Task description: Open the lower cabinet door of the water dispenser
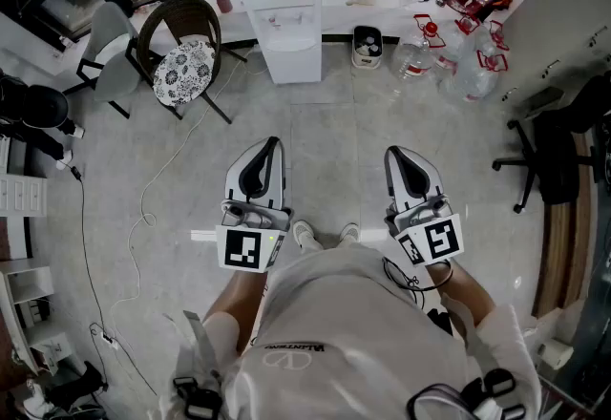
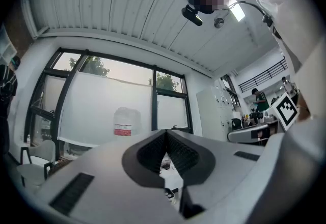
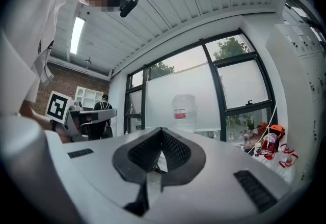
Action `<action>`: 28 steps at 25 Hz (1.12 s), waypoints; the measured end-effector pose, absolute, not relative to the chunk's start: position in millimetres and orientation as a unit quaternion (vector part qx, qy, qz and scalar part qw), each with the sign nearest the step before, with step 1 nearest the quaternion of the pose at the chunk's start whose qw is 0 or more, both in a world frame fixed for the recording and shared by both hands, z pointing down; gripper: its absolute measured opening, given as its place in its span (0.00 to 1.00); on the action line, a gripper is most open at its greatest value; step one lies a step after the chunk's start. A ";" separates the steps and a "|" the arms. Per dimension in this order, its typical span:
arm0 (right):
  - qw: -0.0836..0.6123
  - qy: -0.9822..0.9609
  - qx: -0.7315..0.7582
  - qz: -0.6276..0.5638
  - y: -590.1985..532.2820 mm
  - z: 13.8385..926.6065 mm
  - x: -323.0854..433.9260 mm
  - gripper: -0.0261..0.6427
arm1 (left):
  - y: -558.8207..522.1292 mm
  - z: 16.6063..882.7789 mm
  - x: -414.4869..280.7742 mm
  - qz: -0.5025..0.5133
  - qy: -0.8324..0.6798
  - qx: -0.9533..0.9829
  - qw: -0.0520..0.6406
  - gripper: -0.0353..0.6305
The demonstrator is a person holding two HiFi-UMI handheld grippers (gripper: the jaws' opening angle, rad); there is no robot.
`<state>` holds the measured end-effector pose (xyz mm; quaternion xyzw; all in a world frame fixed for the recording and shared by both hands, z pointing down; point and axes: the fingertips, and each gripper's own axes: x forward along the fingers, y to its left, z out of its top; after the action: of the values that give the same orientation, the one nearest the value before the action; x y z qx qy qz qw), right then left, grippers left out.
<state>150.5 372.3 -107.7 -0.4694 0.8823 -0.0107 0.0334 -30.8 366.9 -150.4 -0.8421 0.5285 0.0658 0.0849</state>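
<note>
The white water dispenser (image 1: pixel 283 15) stands against the far counter, a large bottle on top, and its lower cabinet door (image 1: pixel 292 59) is closed. Both grippers hover over the floor well short of it, pointing toward it. My left gripper (image 1: pixel 269 145) is shut with nothing in it, and my right gripper (image 1: pixel 395 154) is shut and empty too. In the left gripper view the jaws (image 2: pixel 165 134) meet at the tips, with the dispenser's bottle (image 2: pixel 126 122) above them. The right gripper view shows closed jaws (image 3: pixel 161 131) under the same bottle (image 3: pixel 184 112). The dispenser's body is hidden behind the jaws in both.
A wicker chair with a floral cushion (image 1: pixel 183 60) and a grey chair (image 1: pixel 107 53) stand left of the dispenser. A small bin (image 1: pixel 368 48) and empty water bottles (image 1: pixel 449 60) lie to its right. A black office chair (image 1: pixel 558 160) is at the right, a cable (image 1: pixel 158 189) on the left floor.
</note>
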 end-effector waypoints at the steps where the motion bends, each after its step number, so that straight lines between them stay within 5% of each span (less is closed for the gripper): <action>1: 0.032 0.883 -0.468 -0.011 374.2 -106.8 149.1 0.06 | 368.8 -149.6 -31.5 0.066 0.528 -0.843 0.084 0.06; 28: 0.020 0.893 -0.450 -0.008 340.1 -93.1 73.9 0.06 | 343.0 -127.6 -96.9 0.066 0.525 -0.846 0.068 0.06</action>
<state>73.9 340.1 -93.1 -0.4504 0.8926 -0.0076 0.0201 -96.9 343.0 -127.6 -0.8460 0.5247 0.0661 0.0682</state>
